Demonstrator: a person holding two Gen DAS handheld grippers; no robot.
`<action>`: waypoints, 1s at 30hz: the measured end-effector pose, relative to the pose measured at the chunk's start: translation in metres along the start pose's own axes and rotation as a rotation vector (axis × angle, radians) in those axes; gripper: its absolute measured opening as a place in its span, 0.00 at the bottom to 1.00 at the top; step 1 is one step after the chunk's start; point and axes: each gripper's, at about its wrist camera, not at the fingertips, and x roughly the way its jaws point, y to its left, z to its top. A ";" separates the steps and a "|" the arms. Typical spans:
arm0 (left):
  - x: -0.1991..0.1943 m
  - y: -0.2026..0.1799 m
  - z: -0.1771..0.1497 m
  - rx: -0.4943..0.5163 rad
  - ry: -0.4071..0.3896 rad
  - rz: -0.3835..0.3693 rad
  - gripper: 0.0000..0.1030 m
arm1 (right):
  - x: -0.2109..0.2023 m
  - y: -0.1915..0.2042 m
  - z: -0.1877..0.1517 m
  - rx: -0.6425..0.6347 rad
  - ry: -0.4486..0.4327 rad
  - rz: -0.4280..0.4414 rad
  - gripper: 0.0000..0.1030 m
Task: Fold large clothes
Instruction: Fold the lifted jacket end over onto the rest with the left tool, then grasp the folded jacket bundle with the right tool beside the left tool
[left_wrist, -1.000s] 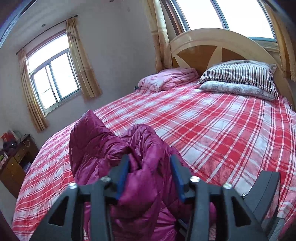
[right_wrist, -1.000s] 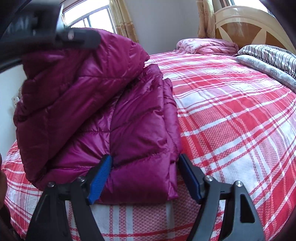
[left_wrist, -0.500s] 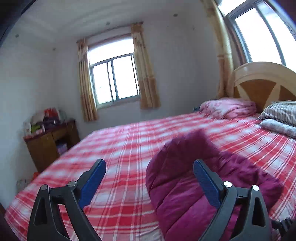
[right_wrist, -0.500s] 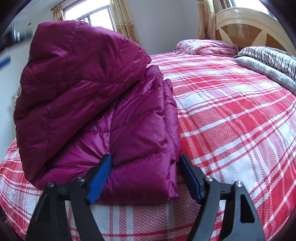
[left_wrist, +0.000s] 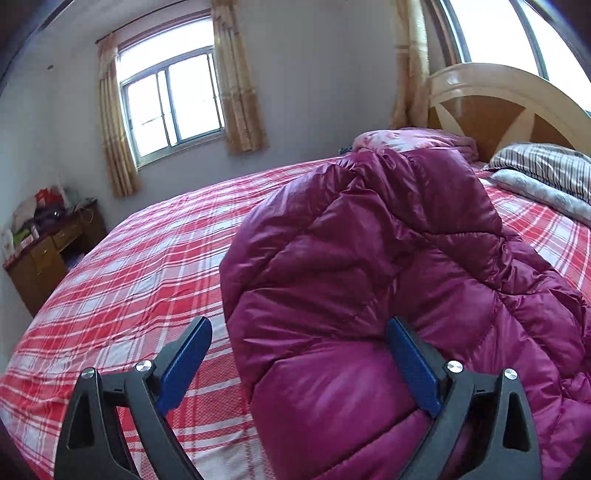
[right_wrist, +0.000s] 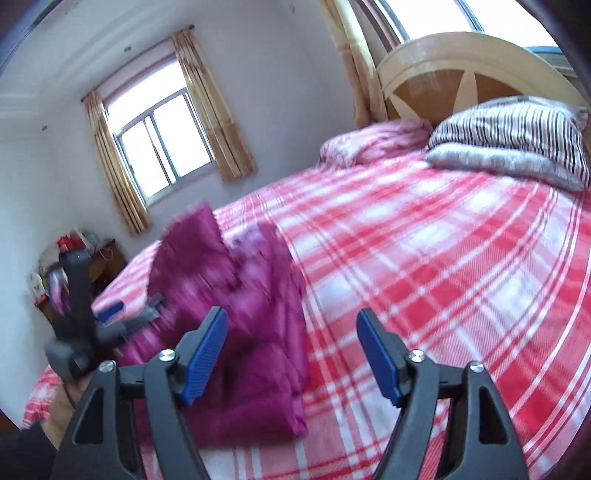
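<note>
— Where does the puffer jacket (left_wrist: 388, 266) sit against the left gripper (left_wrist: 299, 362)?

— It lies heaped on the plaid bedspread (left_wrist: 140, 266), a magenta quilted mound. Its near edge bulges between the spread fingers, close against the right blue pad (left_wrist: 412, 363), while the left pad (left_wrist: 186, 363) hangs over bare bedspread. The jaws have just been opening; nothing is pinched.

— And the right gripper (right_wrist: 291, 356)?

— Also spread, holding nothing. In its blurred view the jacket (right_wrist: 236, 314) lies to the left, behind the left blue pad (right_wrist: 205, 356); the gap between the pads shows mostly bedspread (right_wrist: 424, 266).

— Counts?

— One jacket, two grippers, two blue pads each. At the headboard (right_wrist: 443, 70): one striped pillow (right_wrist: 513, 129) on one grey pillow (right_wrist: 495, 162), one pink folded quilt (right_wrist: 373, 142) beside them. One curtained window (left_wrist: 173, 99) on the far wall, one wooden cabinet (left_wrist: 44, 254) under clutter.

— What does one view give that the other lacks?

— The right wrist view shows the left gripper (right_wrist: 122, 314) from outside — beside the jacket's left edge — and the hand (right_wrist: 62, 413) below it. The left wrist view alone shows the jacket's stitching sharply.
</note>
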 end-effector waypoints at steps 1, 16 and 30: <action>0.000 -0.004 0.001 0.011 0.001 -0.007 0.93 | 0.006 0.006 0.008 -0.018 0.020 0.017 0.73; 0.020 0.023 0.014 -0.081 0.065 -0.036 0.93 | 0.068 0.024 -0.061 -0.159 0.454 0.030 0.14; 0.032 0.061 0.053 -0.176 0.030 0.047 0.93 | 0.096 0.086 0.056 -0.216 0.215 0.083 0.70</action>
